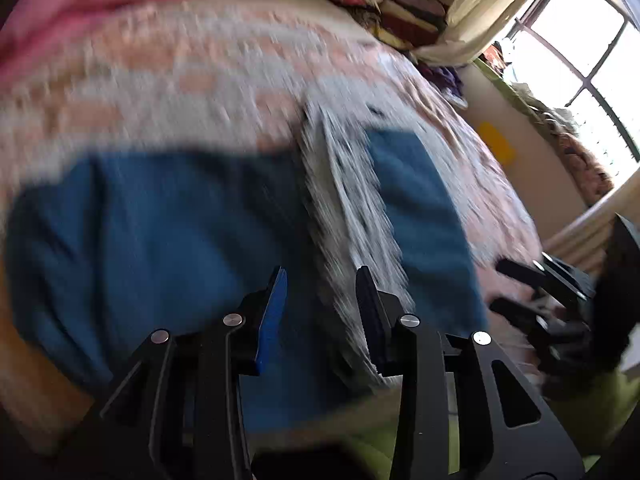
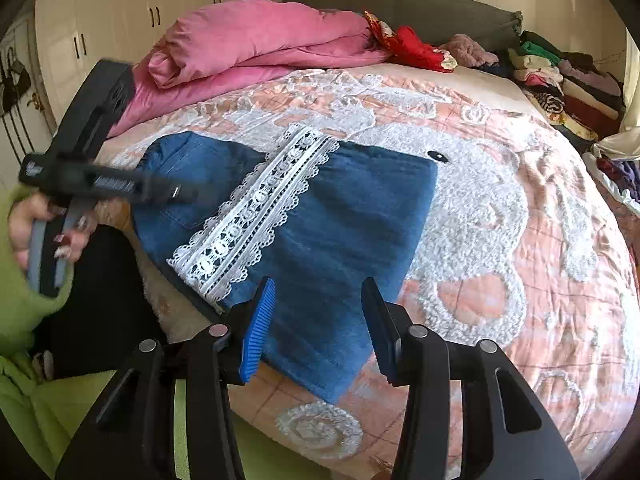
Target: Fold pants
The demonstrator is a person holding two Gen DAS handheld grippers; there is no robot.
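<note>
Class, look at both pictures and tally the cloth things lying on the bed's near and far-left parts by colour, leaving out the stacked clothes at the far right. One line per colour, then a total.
Blue: 1, the folded pants with a white lace strip
Pink: 1, the quilt
Red: 1, the cloth
Total: 3

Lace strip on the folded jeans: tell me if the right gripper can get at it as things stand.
Probably yes. The right gripper is open above the jeans, and the lace strip lies uncovered on top; the left gripper hovers off to its side.
</note>
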